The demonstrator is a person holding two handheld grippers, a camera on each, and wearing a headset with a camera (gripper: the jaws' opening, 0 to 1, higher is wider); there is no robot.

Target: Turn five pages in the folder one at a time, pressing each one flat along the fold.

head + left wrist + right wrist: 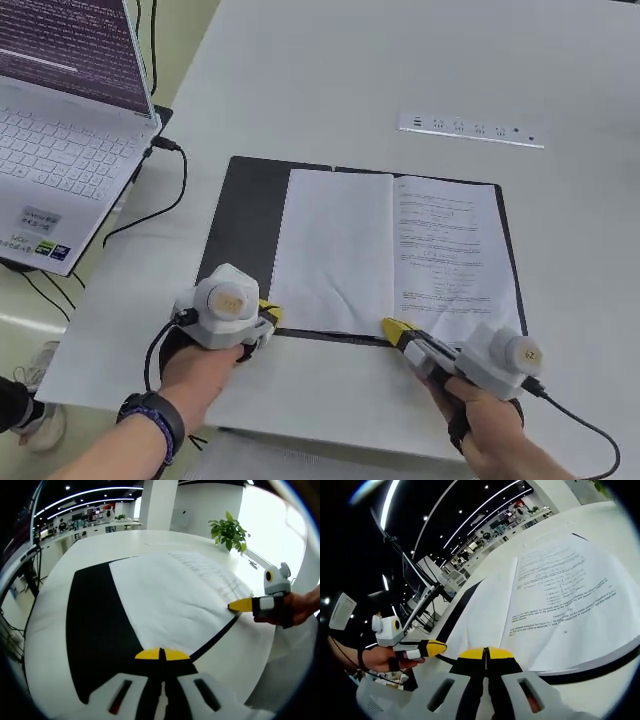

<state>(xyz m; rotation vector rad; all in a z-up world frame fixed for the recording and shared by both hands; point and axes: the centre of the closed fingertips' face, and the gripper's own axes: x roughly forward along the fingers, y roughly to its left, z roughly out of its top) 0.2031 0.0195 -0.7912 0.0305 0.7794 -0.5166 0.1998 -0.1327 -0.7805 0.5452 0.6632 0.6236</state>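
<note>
Logging head view: what lies where?
— Folder (245, 220), open flat on the table (300, 60); blank page (335, 250) left, printed page (450, 250) right. My left gripper (268, 315) sits at the folder's near edge by the blank page's corner, my right gripper (395, 328) at the foot of the fold.
Left gripper view?
— Jaws clenched together, nothing between. Risk, as I judge it: unopened, they push the sheet and crease it.
Right gripper view?
— Jaws likewise closed and empty, tips by the printed page's near edge. Risk: pinching two sheets at once; or the folder sliding on the smooth table if neither tip pins it.
</note>
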